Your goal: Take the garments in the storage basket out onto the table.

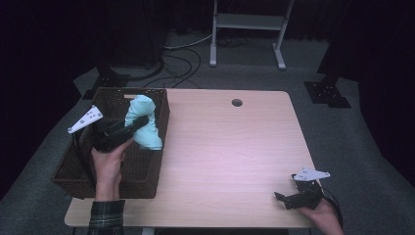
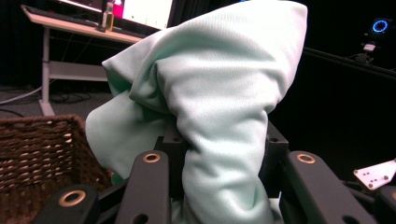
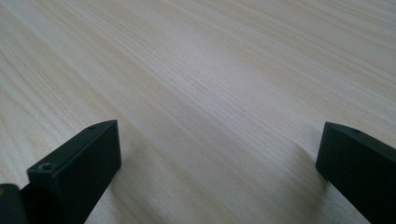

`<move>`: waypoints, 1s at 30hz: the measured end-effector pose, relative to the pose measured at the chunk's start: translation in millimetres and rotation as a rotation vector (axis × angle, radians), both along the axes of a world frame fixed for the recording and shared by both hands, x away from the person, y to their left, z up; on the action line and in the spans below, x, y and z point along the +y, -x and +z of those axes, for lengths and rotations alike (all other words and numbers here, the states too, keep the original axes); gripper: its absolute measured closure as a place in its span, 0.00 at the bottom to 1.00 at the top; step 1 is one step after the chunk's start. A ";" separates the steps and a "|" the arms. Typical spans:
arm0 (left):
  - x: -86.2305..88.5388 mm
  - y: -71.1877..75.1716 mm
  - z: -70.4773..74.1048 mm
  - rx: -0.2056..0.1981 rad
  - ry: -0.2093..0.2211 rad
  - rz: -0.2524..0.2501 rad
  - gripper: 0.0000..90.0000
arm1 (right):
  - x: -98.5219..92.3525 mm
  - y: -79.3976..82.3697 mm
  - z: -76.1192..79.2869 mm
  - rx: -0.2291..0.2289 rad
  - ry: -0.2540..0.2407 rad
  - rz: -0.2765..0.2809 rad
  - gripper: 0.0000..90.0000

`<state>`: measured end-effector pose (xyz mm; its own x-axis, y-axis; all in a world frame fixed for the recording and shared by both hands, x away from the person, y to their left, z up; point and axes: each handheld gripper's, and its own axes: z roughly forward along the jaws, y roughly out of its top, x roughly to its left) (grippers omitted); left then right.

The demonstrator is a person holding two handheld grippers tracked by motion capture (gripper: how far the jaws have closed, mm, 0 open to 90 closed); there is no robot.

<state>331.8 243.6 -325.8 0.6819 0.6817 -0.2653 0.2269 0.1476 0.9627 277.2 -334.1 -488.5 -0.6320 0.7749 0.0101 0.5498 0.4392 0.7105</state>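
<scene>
While the left hand-held gripper holds a bunched pale mint cloth above the dark wicker basket, the work looks to be about halfway through: the cloth is gripped and lifted, but it has not yet come to rest anywhere. Seen from the left gripper view, the cloth is pinched in a thick fold between the jaws, which stand partly closed on it, and the rest of the fabric balloons up and drapes down over them. From the high view the cloth hangs at the basket's right-hand wall, its lower end at the rim next to the worktop, so I cannot say whether it is being taken out or put in. My guess is that it is coming out toward the bare wood, in which case carrying it across, laying it down and letting go are all left to do. The right hand-held gripper rests low at the worktop's near right corner, well apart from the basket, its jaws wide and with nothing between them, as the right gripper view confirms.
</scene>
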 end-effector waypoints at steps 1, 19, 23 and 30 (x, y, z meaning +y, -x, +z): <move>-2.0 0.1 0.4 -0.002 -0.004 -0.005 0.72 | 0.0 0.0 0.0 0.000 0.000 0.000 0.00; -56.3 -17.0 11.0 -0.011 -0.026 -0.084 0.72 | 0.0 -0.3 0.0 0.000 0.000 0.006 0.00; -67.8 -21.4 12.2 -0.011 -0.021 -0.100 0.72 | 0.0 -0.2 0.0 0.001 0.000 0.007 0.00; -85.6 -19.9 9.0 -0.017 -0.043 -0.126 0.72 | 0.3 -0.4 0.0 0.001 0.001 0.006 0.00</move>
<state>351.7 158.0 -316.8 0.7671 0.6008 -0.2248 0.2243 0.0771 0.9715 277.6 -333.8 -488.4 -0.6364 0.7713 0.0098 0.5479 0.4430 0.7096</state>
